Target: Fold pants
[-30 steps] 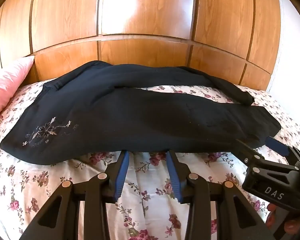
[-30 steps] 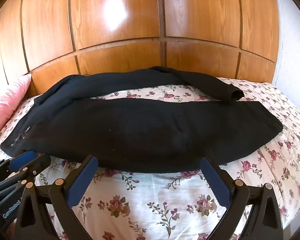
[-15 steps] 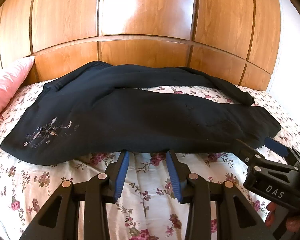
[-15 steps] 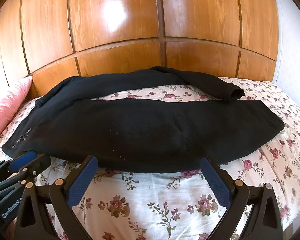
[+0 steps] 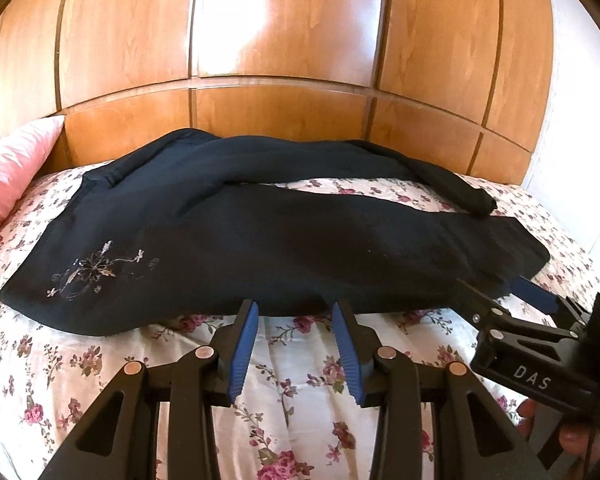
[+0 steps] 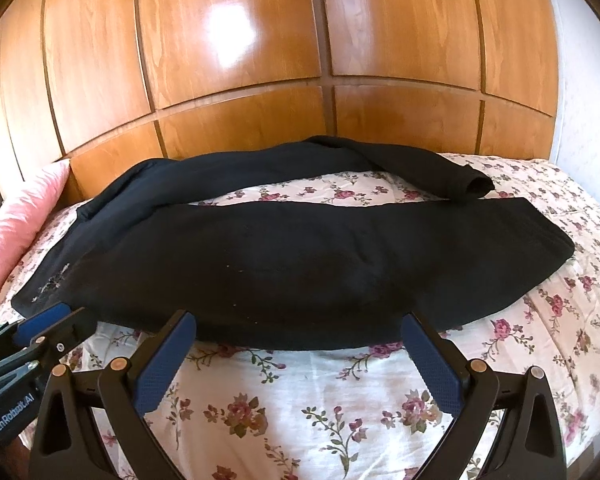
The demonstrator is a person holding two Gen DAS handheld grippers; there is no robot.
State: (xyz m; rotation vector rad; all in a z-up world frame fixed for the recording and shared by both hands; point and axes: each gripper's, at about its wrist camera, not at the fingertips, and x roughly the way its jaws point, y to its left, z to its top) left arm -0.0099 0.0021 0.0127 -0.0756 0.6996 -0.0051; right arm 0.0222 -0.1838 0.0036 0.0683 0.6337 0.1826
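Note:
Black pants (image 5: pixel 284 240) lie across the floral bedspread (image 5: pixel 300 400), the waist end with pale flower embroidery (image 5: pixel 96 270) at the left and both legs running right. The near leg (image 6: pixel 300 256) lies flat. The far leg curves along the headboard and ends in a rolled cuff (image 6: pixel 474 184). My left gripper (image 5: pixel 295 312) stands open just short of the pants' near edge, nothing between its blue pads. My right gripper (image 6: pixel 298 322) is open wide at the near edge of the near leg, touching no cloth. Each gripper shows in the other's view: the right gripper (image 5: pixel 508 294), the left gripper (image 6: pixel 52 320).
A pink pillow (image 5: pixel 12 168) leans at the left by the wooden headboard (image 5: pixel 284 112). A white wall (image 6: pixel 580 100) closes the right side. Fingers of a person's hand (image 5: pixel 572 436) hold the right gripper's body. Bare bedspread lies between the grippers and the pants.

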